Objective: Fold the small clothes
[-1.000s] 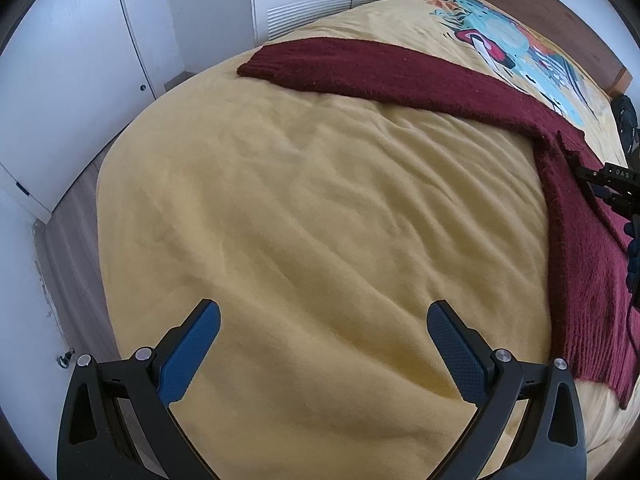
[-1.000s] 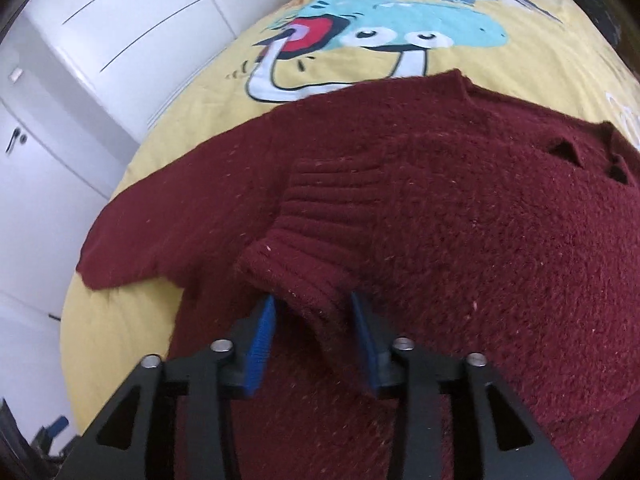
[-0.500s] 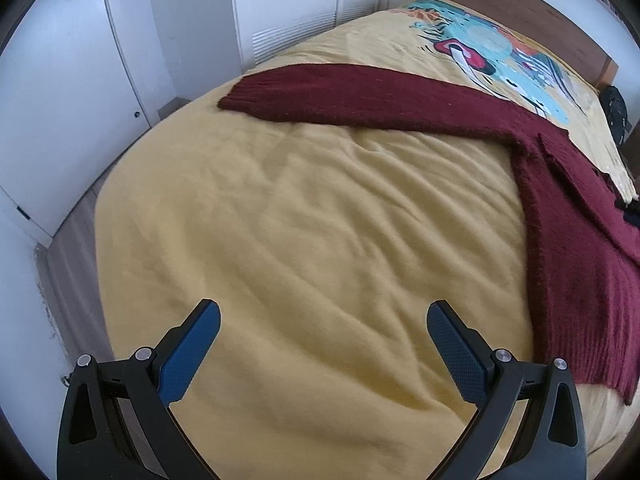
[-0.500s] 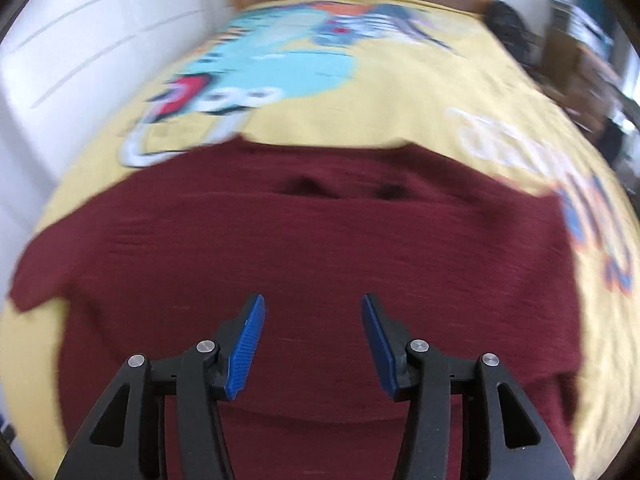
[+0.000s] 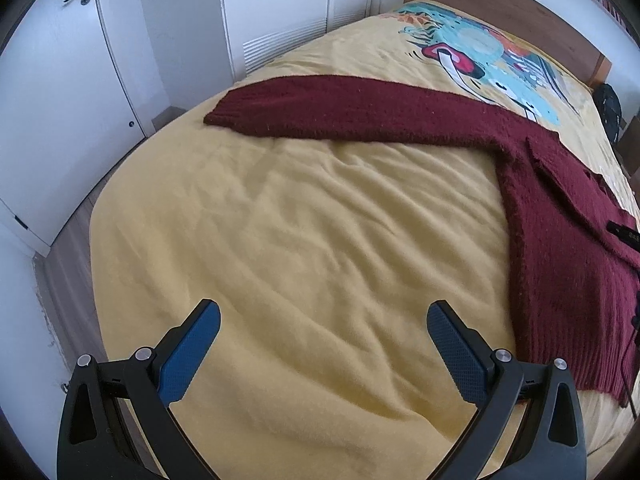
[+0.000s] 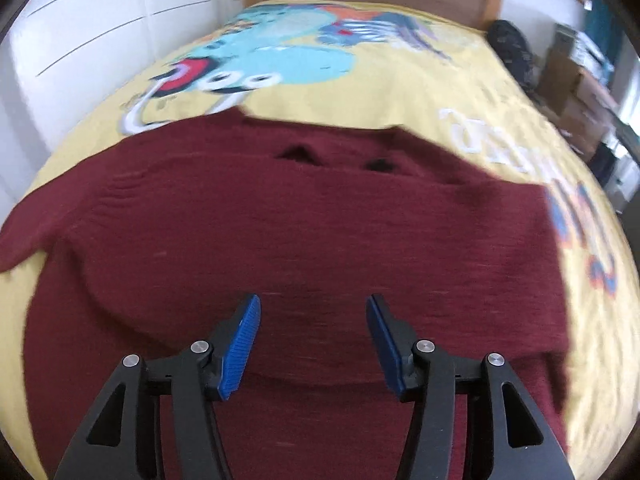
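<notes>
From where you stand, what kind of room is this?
Most likely a bedroom. A bed with a yellow cartoon-print cover and a wooden headboard fills the view, white wardrobe doors line the wall, and a maroon sweater lies spread on the bed.

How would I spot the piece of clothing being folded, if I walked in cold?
Find the bed with the yellow blanket and its cartoon print. Across the middle lies a dark red knitted sweater, one sleeve stretched toward the white cupboards. It is the only garment there, fuzzy and plain maroon against the yellow.
</notes>
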A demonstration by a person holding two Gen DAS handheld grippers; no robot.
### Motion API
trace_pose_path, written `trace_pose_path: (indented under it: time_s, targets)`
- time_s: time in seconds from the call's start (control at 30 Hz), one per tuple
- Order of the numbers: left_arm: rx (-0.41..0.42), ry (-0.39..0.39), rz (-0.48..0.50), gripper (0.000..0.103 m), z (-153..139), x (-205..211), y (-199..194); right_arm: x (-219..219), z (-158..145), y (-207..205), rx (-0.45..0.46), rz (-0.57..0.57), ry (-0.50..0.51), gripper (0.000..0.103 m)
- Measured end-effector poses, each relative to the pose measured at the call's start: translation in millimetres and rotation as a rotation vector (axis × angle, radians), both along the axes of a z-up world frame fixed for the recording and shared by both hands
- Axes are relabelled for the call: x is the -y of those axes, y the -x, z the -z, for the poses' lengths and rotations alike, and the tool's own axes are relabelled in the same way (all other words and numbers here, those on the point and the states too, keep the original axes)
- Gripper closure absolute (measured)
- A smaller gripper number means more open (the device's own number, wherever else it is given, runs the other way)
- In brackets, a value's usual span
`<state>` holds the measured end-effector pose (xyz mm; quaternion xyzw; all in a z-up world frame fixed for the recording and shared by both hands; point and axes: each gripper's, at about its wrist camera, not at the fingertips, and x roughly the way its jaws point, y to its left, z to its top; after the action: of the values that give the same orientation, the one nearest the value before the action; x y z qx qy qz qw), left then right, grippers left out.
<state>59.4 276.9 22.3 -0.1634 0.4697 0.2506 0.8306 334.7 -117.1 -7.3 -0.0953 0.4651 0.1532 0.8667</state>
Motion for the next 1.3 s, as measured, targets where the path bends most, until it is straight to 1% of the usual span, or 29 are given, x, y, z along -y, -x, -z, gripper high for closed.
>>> trace_pose_path:
  time_s: [0.07,0.1,0.13,0.2,0.23,0.33,0.47,0.6,0.7,0.83,0.97,1.07,1.17,1.3]
  targets:
    - [0.008,0.006,-0.007,0.001,-1,0,0,23,4,-7,-0.016,0.065,0.013,0.046]
    - [0.009,0.012,-0.009,0.001,-1,0,0,37,11,-9,-0.039,0.096,0.026,0.046]
    - [0.010,0.019,-0.010,0.001,-1,1,1,45,14,-8,-0.051,0.109,0.024,0.046]
    - [0.013,0.025,-0.006,0.001,-3,4,1,62,21,-1,-0.080,0.141,-0.037,0.044]
    - [0.015,0.023,-0.004,0.001,-4,5,1,63,20,3,-0.078,0.145,-0.045,0.043]
    - [0.029,0.012,0.003,0.001,-12,9,4,70,16,25,-0.077,0.150,-0.060,0.042]
    - [0.059,-0.004,0.003,0.001,-21,12,9,99,27,58,-0.081,0.186,-0.041,0.042]
    - [0.080,-0.003,0.012,0.001,-29,15,15,119,28,90,-0.082,0.195,-0.043,0.042]
    - [0.091,0.014,0.020,0.001,-33,18,19,133,29,119,-0.100,0.212,-0.054,0.042]
    - [0.101,0.047,0.045,0.001,-38,23,24,136,32,151,-0.124,0.225,-0.062,0.041]
    - [0.128,0.065,0.071,0.001,-44,28,31,136,32,188,-0.158,0.220,-0.060,0.040]
    - [0.152,0.086,0.079,0.001,-46,26,37,134,29,211,-0.181,0.202,-0.038,0.040]
    - [0.161,0.099,0.079,0.001,-47,19,42,135,19,229,-0.194,0.185,-0.027,0.040]
    - [0.143,0.085,0.084,0.001,-49,4,45,143,0,245,-0.176,0.222,-0.049,0.039]
